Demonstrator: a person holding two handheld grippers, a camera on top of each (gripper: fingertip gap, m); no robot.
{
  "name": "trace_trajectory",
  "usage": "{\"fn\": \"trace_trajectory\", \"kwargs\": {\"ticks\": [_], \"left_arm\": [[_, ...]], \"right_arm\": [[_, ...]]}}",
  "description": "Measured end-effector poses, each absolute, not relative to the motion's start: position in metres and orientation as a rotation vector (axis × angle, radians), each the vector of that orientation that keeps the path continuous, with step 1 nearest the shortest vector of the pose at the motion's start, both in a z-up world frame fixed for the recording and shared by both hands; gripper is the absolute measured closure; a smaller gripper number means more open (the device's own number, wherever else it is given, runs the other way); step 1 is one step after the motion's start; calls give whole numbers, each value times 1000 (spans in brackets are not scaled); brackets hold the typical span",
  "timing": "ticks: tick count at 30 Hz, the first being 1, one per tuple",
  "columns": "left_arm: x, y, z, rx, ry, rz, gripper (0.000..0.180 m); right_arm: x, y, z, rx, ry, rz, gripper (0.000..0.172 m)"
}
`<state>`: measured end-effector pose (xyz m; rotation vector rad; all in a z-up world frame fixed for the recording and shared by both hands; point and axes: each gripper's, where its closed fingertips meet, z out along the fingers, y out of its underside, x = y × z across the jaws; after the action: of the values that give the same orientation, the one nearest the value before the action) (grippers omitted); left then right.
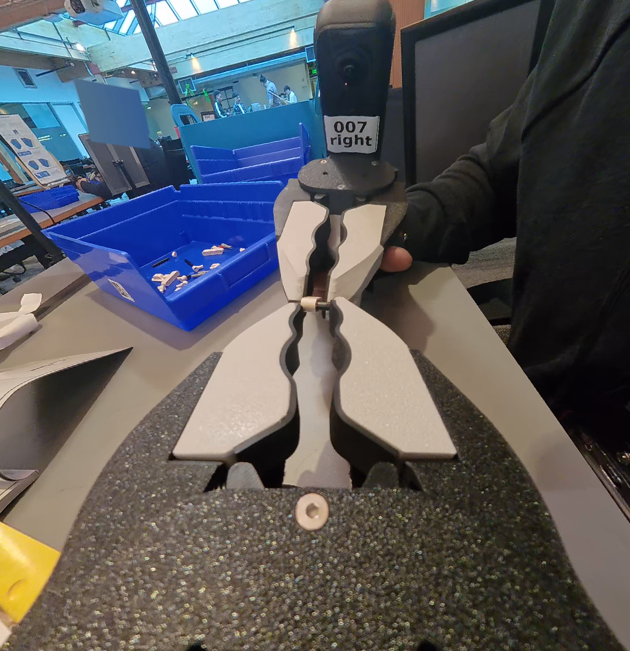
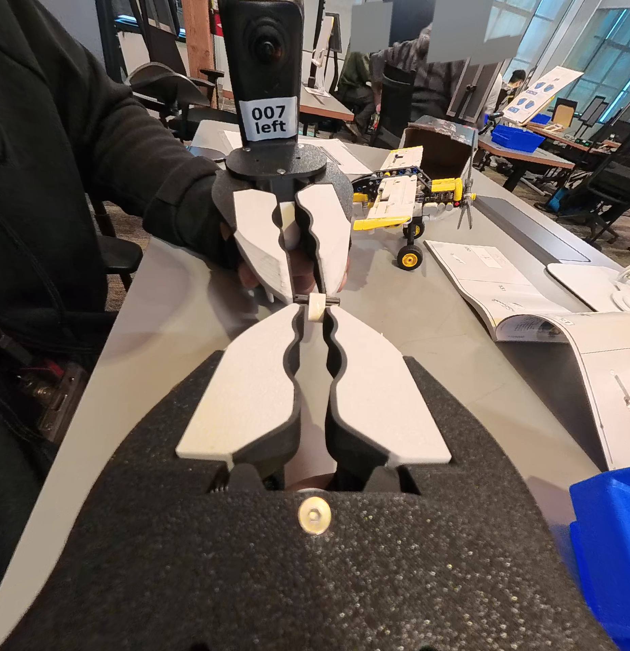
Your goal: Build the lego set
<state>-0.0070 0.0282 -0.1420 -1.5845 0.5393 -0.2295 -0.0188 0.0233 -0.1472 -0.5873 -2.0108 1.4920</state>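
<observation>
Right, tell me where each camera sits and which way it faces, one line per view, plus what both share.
Left wrist view: on the left gripper, looking along its grey fingers over the grey table toward a blue bin; the right gripper and a dark sleeve face it.
Right wrist view: on the right gripper, facing the opposite way, toward the left gripper, a toy plane and an open booklet.
Shared: both grippers, tip to tip at a white bush on a dark axle; the table; the sleeved person.
</observation>
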Motion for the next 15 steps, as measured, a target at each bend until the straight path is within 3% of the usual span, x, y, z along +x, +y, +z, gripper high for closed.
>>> {"fn": "trace_trajectory", "kwargs": {"ticks": [15], "left_arm": [[-12, 32, -141, -1603, 479, -235, 164]], "right_arm": [[-26, 29, -147, -601, -1977, 1495, 164]]}}
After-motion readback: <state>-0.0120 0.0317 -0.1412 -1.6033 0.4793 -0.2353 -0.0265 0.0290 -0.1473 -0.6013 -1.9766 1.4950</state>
